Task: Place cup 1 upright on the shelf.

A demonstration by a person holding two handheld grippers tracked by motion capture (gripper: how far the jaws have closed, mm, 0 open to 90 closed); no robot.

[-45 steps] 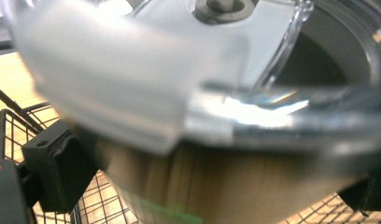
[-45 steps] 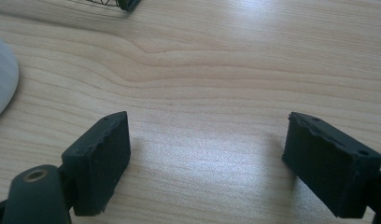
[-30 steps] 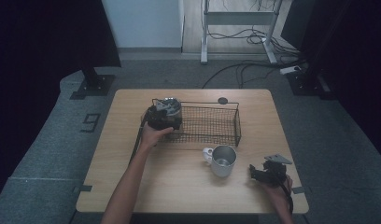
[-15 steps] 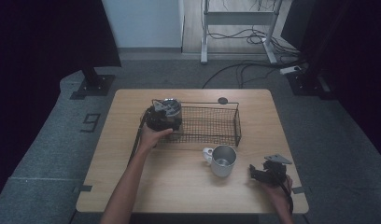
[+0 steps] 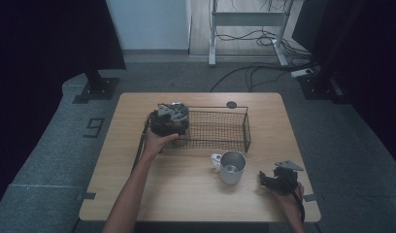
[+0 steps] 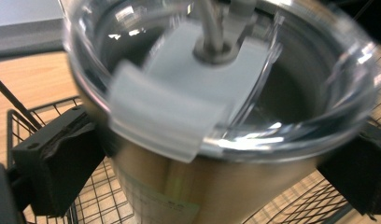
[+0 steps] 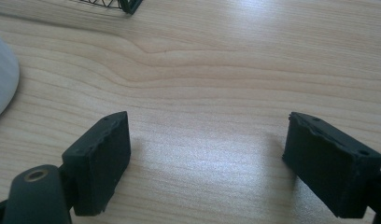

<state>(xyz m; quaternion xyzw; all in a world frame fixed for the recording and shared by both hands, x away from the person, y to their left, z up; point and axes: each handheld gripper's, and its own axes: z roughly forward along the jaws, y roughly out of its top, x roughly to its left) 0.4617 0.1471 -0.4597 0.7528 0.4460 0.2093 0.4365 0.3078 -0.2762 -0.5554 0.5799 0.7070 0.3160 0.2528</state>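
A: Nearest the camera, the right gripper (image 5: 277, 180) rests low on the table (image 5: 186, 194), held by a hand at the near right corner, jaws wide apart over bare wood.

B: And the mug (image 5: 230, 166)?

A: It stands just left of that gripper, upright, handle to the left, untouched and just in front of the basket (image 5: 220, 131).

B: Farther back?

A: The left gripper (image 5: 168, 119) sits at the left end of the wire basket. A steel tumbler (image 6: 212, 140) with a clear lid (image 6: 226, 70) stands between its jaws, over the basket mesh.

B: Clamped?

A: The jaws have just been opening. In the left gripper view a pad (image 6: 62, 158) flanks each side of the tumbler; the picture is blurred, and a gap shows at the left pad.
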